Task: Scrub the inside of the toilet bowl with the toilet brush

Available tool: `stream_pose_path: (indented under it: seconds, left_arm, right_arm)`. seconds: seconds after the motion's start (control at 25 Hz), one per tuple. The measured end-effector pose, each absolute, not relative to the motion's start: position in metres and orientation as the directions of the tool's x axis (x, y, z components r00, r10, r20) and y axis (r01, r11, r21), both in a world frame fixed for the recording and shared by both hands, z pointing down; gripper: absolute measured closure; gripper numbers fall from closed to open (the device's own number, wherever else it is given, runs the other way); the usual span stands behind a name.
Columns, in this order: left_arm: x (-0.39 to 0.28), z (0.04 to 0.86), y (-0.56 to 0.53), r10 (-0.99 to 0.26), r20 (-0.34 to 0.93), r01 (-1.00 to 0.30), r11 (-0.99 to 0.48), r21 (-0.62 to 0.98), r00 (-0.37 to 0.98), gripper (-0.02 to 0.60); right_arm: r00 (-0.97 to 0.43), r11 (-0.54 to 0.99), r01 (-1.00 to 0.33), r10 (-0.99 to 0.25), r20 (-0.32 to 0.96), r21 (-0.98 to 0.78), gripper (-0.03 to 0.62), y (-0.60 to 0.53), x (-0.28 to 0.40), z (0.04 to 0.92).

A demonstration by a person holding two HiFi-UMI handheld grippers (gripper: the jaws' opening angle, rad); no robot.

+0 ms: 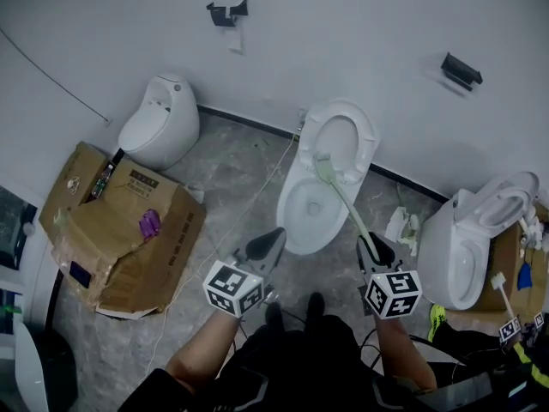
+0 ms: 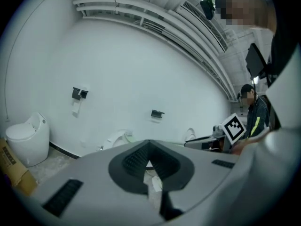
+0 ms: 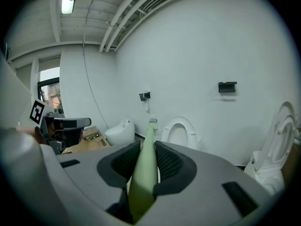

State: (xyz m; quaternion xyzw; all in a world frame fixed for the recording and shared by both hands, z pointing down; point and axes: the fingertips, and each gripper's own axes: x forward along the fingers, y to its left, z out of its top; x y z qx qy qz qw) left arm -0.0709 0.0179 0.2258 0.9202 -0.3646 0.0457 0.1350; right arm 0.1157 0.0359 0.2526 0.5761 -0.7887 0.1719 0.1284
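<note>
A white toilet bowl (image 1: pixel 302 213) stands in the middle of the floor with its seat (image 1: pixel 367 136) raised against the wall. My right gripper (image 1: pixel 376 249) is shut on the pale green toilet brush (image 1: pixel 347 209) by its handle. The brush head (image 1: pixel 323 168) lies over the back of the bowl, by the raised seat. In the right gripper view the brush handle (image 3: pixel 146 164) runs out between the pads, its head level with the seat (image 3: pixel 181 131). My left gripper (image 1: pixel 271 239) hovers in front of the bowl's near rim, shut and holding nothing (image 2: pixel 149 145).
A rounded toilet (image 1: pixel 159 125) and a torn cardboard box (image 1: pixel 120 230) stand on the left. Another toilet (image 1: pixel 467 243) with its lid up stands on the right, with paper scraps (image 1: pixel 401 226) beside it. A cable (image 1: pixel 244 217) crosses the floor. Two black holders (image 1: pixel 227 11) (image 1: pixel 461 69) hang on the wall.
</note>
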Motion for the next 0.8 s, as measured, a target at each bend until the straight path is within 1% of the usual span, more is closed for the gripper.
stream_pose_path:
  seconds: [0.36,0.52,0.64,0.8]
  left_arm:
    - [-0.021,0.226,-0.013,-0.683,0.187,-0.708,-0.671,0.221,0.706,0.574]
    - [-0.021,0.228,-0.029,-0.724,0.183,-0.745,-0.621,0.244,0.665,0.574]
    - [-0.020,0.241,-0.034,-0.722,0.225,-0.756,-0.621,0.207,0.654,0.574]
    - [-0.022,0.265,-0.044,-0.713,0.248,-0.754,-0.616,0.225,0.656,0.574]
  right_arm:
    - [-0.348,0.325,-0.937,-0.849,0.398,-0.127,0.488,0.000,0.165,0.262]
    - [-0.369,0.351,-0.928,-0.834,0.410,-0.123,0.488,-0.014,0.177,0.274]
    - [-0.379,0.359,-0.924,-0.816,0.436,-0.131,0.488,-0.021,0.178,0.291]
    - [-0.384,0.370,-0.921,-0.797,0.467,-0.126,0.488,-0.033,0.175,0.314]
